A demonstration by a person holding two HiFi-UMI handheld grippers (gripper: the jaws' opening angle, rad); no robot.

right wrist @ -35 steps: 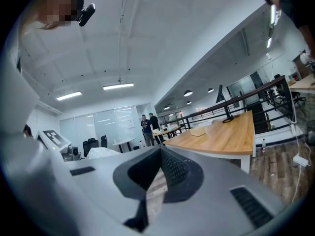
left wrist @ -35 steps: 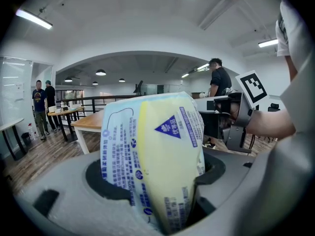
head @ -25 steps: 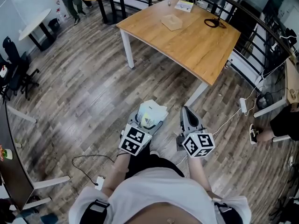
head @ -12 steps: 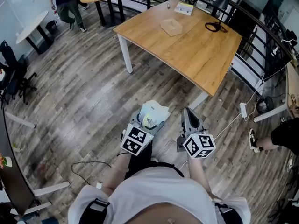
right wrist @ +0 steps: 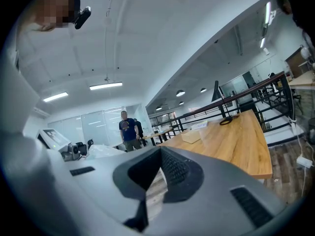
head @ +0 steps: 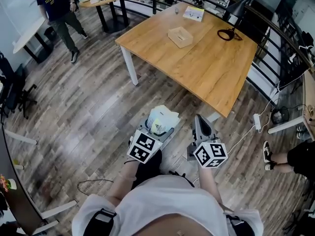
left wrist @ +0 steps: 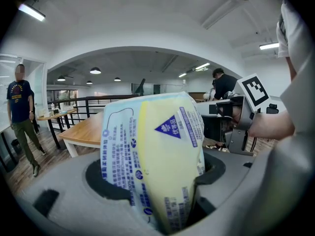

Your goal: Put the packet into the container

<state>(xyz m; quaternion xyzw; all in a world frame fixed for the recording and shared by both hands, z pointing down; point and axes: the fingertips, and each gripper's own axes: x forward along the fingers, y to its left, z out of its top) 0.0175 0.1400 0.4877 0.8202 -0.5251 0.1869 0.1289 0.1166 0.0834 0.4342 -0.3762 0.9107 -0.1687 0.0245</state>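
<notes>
- Head view: the left gripper (head: 155, 131) holds the packet (head: 160, 119) at waist height over the floor, well apart from the table (head: 206, 63). The shallow box (head: 180, 36) on the table's far half is likely the container. Most of the carry is judged still to do. A jolt while walking could shake the packet free.
- Head view: a floor cable (head: 93, 183) lies near the person's feet on the left, and a second lead (head: 243, 128) runs on the right. Either is a trip hazard. The lamp (head: 238, 4) stands beside the box, so a wide reach could knock it.
- Left gripper view: the jaws are clamped on the packet's lower end. Most of the packet stands above them, leaning right. The soft wrapper could slide or fold out of the grip.
- Right gripper view: the jaws of the right gripper (right wrist: 158, 156) are closed together on nothing. It cannot catch the packet in a slip unless it is opened first.
</notes>
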